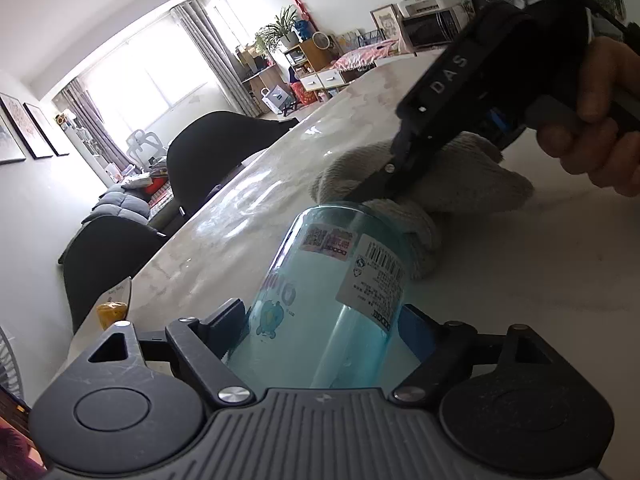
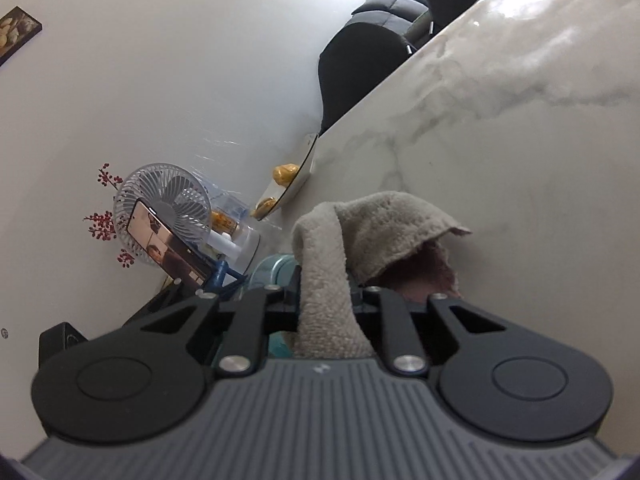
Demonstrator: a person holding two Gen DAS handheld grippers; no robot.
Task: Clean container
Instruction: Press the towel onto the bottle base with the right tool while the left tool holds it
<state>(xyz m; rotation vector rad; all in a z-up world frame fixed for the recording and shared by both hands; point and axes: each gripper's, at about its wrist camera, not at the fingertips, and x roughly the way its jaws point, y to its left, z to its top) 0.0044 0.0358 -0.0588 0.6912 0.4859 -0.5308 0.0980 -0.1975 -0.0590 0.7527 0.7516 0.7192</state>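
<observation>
A see-through blue plastic container (image 1: 320, 280) with paper labels lies tilted between the fingers of my left gripper (image 1: 320, 320), whose pads press on its sides. Its mouth points away from the camera, towards a grey towelling cloth (image 1: 460, 176). My right gripper (image 1: 372, 188), held by a hand (image 1: 600, 120), comes in from the upper right and is shut on that cloth just at the container's rim. In the right wrist view the cloth (image 2: 360, 232) drapes over and between the closed fingers of the right gripper (image 2: 324, 296). Only a sliver of the blue container (image 2: 276, 268) shows behind it.
A pale marble table (image 1: 520, 280) lies underneath. Black chairs (image 1: 208, 152) stand along its far edge. A plate with yellow food (image 2: 296, 176) sits at the table's end, beside a small white fan (image 2: 160, 204), a propped phone (image 2: 160, 240) and clear bottles.
</observation>
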